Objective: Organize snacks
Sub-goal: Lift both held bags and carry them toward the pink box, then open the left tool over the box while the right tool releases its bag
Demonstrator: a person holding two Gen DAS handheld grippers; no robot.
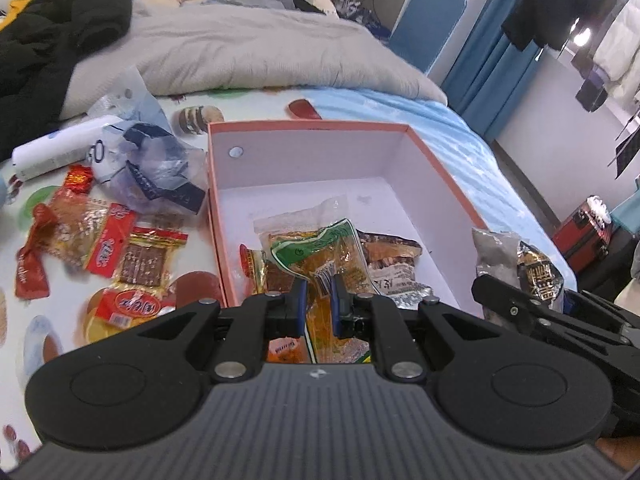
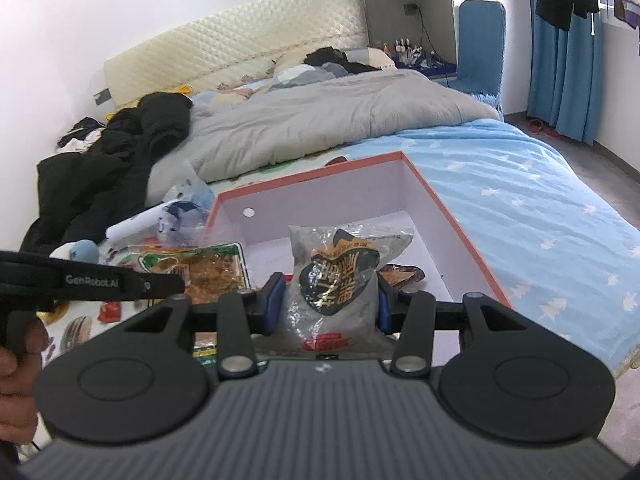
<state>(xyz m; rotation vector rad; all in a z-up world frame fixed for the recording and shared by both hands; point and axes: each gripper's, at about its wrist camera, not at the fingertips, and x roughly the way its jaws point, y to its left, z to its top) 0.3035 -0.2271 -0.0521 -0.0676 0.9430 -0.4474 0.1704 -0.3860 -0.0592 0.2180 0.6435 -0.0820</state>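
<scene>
snack packets look light, soft and crinkly: left tongs pinch the green-and-orange packet over the box; right tongs clamp the grey pouch mid-body. grip flat middles, not slippery edges.

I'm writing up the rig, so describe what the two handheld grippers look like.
Both match: the left gripper and right gripper each have a ribbed dark grey body, two round black discs at its sides, black linkage arms with silver rivets, and black fingers faced with blue pads. The left one's side reads "GenRobot.AI" in white. No cables or sleeves show.
</scene>
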